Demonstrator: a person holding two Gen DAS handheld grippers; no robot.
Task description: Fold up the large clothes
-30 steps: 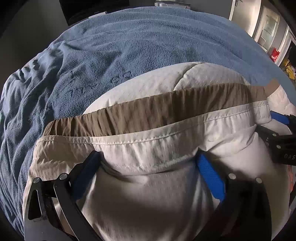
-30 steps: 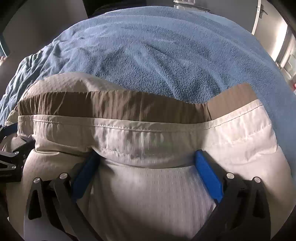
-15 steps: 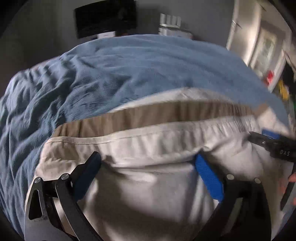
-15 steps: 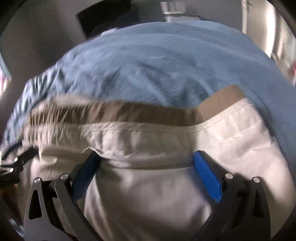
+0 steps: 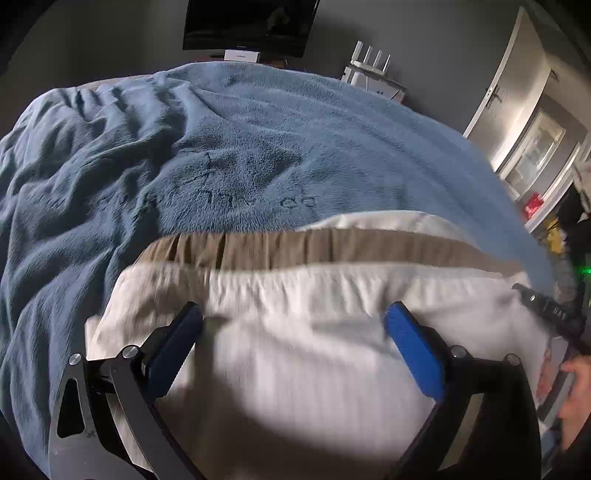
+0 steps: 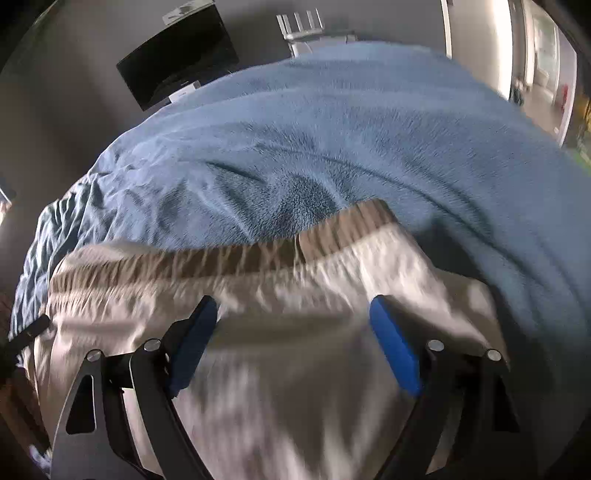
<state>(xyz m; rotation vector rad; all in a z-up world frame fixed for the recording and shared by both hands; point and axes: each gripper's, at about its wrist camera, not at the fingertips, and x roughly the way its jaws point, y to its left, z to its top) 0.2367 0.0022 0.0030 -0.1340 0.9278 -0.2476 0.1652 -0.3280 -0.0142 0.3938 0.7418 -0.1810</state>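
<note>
A cream garment (image 5: 295, 369) with a brown waistband (image 5: 314, 243) lies on the blue blanket (image 5: 258, 147). My left gripper (image 5: 293, 310) stands wide over it, cloth lying between its blue fingers (image 5: 410, 343), the tips at a fold below the waistband. In the right wrist view the same garment (image 6: 295, 387) and waistband (image 6: 221, 258) show blurred. My right gripper (image 6: 291, 302) has its jaws closing, cloth between them, the pads still apart from it. The right gripper (image 5: 546, 310) also shows at the left wrist view's right edge, with a hand (image 5: 572, 387) behind it.
The blue blanket (image 6: 332, 129) covers the whole bed and is wrinkled on the left. Beyond its far edge stand a dark screen (image 5: 247, 22) and a white router (image 5: 369, 70). A door and cabinets (image 5: 535, 129) line the right side.
Both grippers have drawn back and risen over the garment, so more blanket and room now show. The right view has rolled, and its fingers stand a little closer together.
</note>
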